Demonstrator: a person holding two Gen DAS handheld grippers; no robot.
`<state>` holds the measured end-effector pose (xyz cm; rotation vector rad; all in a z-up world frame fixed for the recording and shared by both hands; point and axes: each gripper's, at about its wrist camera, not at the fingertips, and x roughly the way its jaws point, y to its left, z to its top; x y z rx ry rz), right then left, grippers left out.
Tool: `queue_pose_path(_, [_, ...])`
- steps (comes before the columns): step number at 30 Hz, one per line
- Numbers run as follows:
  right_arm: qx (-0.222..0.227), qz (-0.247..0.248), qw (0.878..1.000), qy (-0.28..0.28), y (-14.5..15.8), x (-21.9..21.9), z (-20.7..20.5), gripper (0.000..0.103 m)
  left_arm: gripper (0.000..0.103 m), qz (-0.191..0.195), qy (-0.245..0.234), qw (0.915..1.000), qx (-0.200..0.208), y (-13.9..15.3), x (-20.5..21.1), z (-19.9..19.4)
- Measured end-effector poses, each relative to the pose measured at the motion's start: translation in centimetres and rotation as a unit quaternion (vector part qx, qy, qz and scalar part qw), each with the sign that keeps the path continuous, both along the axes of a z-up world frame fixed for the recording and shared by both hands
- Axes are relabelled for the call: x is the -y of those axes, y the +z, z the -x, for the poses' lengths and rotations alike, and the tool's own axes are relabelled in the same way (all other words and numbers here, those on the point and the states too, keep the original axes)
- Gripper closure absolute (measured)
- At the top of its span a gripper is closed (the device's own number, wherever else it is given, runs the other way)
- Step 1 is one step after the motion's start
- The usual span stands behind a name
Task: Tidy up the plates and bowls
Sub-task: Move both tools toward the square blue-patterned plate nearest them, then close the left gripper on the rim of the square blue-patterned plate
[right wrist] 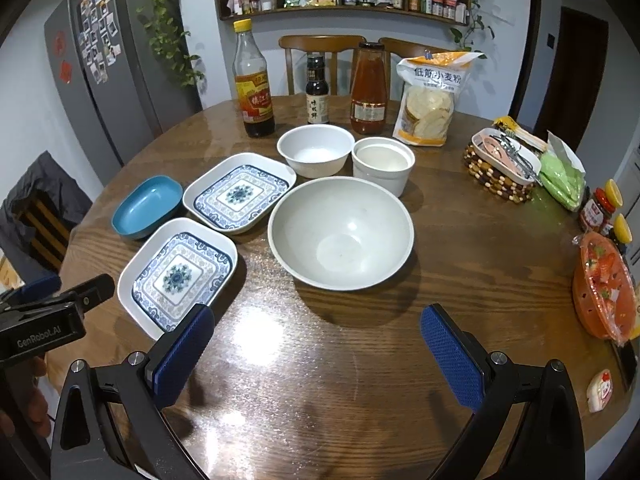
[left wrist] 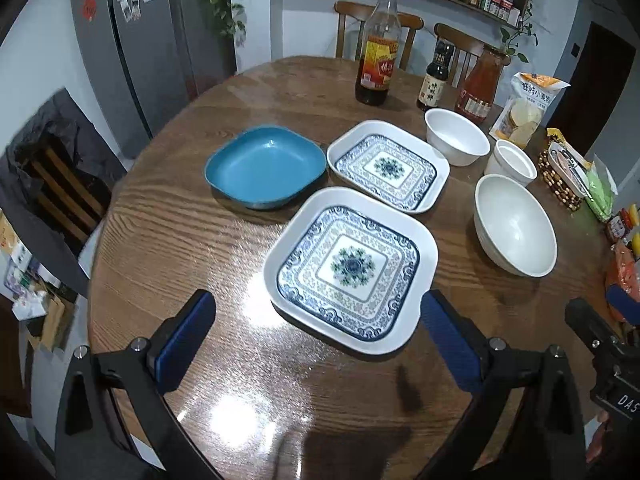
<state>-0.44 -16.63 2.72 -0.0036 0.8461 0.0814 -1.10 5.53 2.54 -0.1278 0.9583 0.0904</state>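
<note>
Both grippers gaping, empty (nothing stacked yet); near patterned plate likeliest first pickup, lying closest.

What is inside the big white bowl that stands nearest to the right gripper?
Nothing shows inside the big white bowl: its floor and inner wall are bare, with only light reflections. The near inner wall is partly hidden by the rim. What lies under the bowl, on the table, cannot be seen.

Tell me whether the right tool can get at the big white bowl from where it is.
Probably yes: the right tool is open and empty, and only bare table lies between it and the big white bowl.
</note>
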Motion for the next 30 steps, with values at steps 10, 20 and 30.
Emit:
queue_pose_path(10, [-0.021, 0.002, 1.000, 0.012, -1.3, -1.5, -0.6, 0.000, 0.000, 0.052, -0.010, 0.9980, -0.034, -2.1, -1.2, -0.6])
queue_pose_path(20, [-0.088, -0.062, 0.993, 0.042, -4.6, -3.3, -1.8, 0.000, 0.002, 0.057, -0.027, 0.9970, -0.045, -3.9, -2.3, -1.4])
queue_pose_path(30, [-0.126, -0.114, 0.984, 0.048, -7.4, -5.8, -4.7, 0.011, 0.056, 0.080, -0.049, 0.9948, -0.040, -5.9, -4.1, -3.8])
